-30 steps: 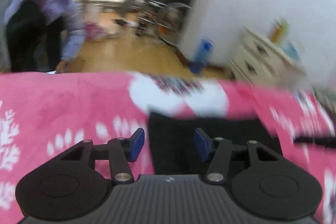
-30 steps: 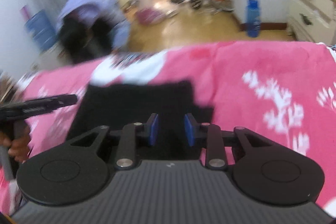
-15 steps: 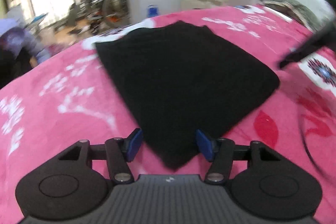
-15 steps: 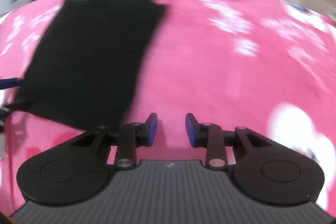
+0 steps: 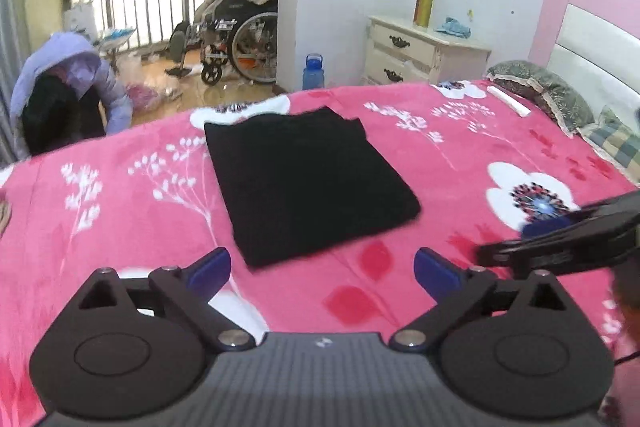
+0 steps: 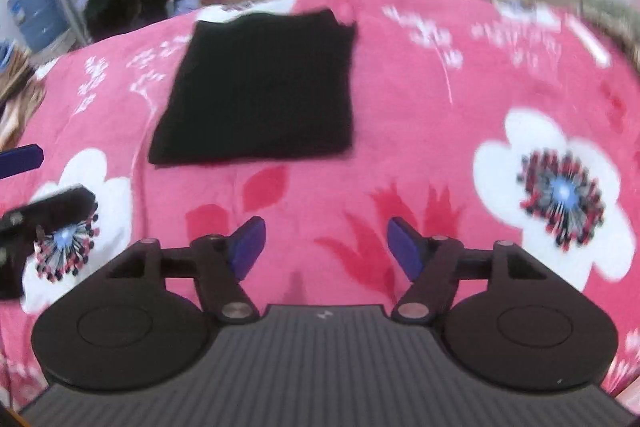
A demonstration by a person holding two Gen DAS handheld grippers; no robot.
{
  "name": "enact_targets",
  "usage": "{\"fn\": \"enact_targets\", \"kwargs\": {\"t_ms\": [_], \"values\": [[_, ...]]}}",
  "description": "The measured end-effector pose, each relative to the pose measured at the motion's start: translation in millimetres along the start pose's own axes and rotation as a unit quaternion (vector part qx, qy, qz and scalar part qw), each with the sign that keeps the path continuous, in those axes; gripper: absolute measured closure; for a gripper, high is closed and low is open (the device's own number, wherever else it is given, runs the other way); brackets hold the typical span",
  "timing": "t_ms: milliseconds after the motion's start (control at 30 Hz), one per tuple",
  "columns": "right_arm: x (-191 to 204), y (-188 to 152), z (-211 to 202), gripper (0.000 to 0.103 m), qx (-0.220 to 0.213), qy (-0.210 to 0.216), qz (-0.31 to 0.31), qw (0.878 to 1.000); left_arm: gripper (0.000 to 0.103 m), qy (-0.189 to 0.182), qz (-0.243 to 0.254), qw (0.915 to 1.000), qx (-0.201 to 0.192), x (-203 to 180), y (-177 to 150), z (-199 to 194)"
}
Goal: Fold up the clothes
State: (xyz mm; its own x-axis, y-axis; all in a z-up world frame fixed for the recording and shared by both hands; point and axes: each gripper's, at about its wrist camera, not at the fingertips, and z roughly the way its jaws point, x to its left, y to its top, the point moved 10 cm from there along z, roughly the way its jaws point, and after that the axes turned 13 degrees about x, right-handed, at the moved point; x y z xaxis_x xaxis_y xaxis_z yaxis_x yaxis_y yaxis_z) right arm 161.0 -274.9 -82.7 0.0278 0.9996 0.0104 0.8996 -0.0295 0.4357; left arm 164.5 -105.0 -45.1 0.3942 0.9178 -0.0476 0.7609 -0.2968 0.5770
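Black garment (image 5: 308,183) lies folded on the bed (image 5: 460,155); both jaws released (holding nothing), so smooth edges gently

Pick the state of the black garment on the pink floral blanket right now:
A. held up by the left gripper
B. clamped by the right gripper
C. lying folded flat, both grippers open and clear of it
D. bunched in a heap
C: the black garment lies as a flat folded rectangle on the pink floral blanket, with the left gripper and right gripper both open, empty and short of it.
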Motion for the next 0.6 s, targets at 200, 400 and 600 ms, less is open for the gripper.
{"fn": "enact_targets", "kwargs": {"t_ms": [200,400,600], "values": [[11,-5,-11,0.013,-0.019,-0.011,0.014,1.0,0.001,0.032,-0.045,0.9985,0.001,-8,-18,-26],[7,-17,-2,0.011,0.001,-0.025,0.05,0.998,0.001,0.06,-0.086,0.9943,0.022,6,-29,-17],[1,-32,19,0.011,0.035,-0.038,0.067,0.996,0.001,0.087,-0.1,0.99,0.05,24,-40,6]]}}
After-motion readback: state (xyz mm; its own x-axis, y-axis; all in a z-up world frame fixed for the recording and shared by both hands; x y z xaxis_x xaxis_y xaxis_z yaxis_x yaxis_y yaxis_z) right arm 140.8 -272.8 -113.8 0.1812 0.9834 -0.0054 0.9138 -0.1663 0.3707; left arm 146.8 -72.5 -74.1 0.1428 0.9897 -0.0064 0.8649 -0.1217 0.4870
